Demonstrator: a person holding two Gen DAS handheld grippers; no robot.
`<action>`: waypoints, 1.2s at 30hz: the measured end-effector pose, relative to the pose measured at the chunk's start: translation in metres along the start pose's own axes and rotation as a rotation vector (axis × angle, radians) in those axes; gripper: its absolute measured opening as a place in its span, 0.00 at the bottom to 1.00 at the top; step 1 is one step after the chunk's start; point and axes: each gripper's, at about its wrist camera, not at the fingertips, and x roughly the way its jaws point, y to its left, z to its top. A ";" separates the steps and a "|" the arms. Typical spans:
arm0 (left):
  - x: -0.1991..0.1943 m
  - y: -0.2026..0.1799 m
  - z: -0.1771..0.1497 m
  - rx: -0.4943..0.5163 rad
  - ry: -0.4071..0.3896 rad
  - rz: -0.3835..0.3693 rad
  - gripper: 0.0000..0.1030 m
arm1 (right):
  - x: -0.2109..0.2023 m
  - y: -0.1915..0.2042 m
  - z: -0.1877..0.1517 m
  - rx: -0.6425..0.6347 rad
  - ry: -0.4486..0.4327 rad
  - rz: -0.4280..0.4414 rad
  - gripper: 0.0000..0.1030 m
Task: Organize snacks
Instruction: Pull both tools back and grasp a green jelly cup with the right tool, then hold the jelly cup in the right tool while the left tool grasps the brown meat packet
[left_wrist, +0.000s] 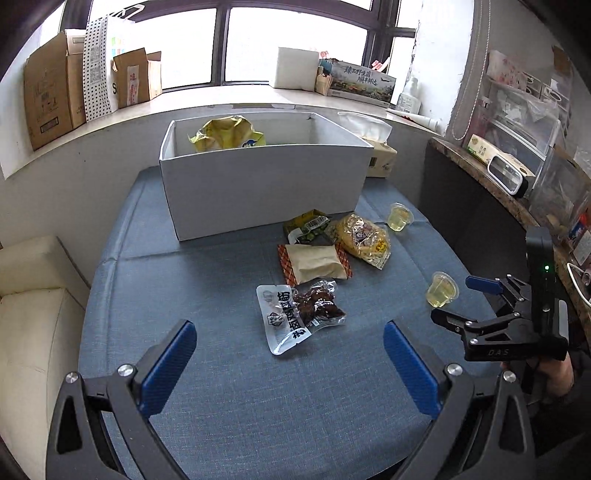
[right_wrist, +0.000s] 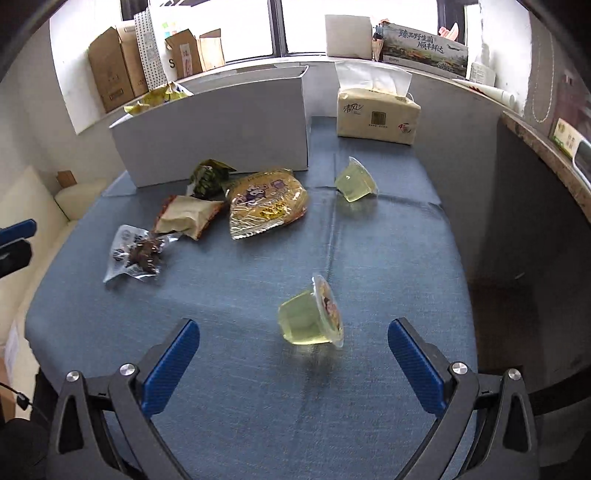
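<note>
A white box (left_wrist: 258, 192) stands at the back of the blue table and holds a yellow snack bag (left_wrist: 229, 134). In front of it lie a dark meat packet (left_wrist: 299, 314), a beige wrapped snack (left_wrist: 314, 264), a yellow noodle pack (left_wrist: 364, 236) and a green packet (left_wrist: 306, 225). Two jelly cups lie at the right: a near one (left_wrist: 441, 290) and a far one (left_wrist: 399, 217). My left gripper (left_wrist: 290, 354) is open and empty, just short of the meat packet. My right gripper (right_wrist: 293, 354) is open and empty, with the near jelly cup (right_wrist: 310, 317) on its side just ahead of the fingertips.
A tissue pack (right_wrist: 376, 114) sits at the back right beside the box (right_wrist: 214, 136). A cream cushion (left_wrist: 33, 302) lies left of the table. A dark shelf unit (left_wrist: 480, 206) with clutter stands on the right. Cardboard boxes (left_wrist: 55, 99) line the windowsill.
</note>
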 end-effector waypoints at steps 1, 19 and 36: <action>0.002 0.001 -0.001 -0.001 0.006 0.006 1.00 | 0.003 0.001 0.001 -0.022 0.000 -0.012 1.00; 0.041 0.004 -0.007 0.006 0.089 0.001 1.00 | 0.012 -0.008 0.003 -0.005 0.001 0.023 0.33; 0.122 -0.005 0.013 0.069 0.250 -0.057 1.00 | -0.008 0.016 -0.001 -0.036 -0.043 0.074 0.33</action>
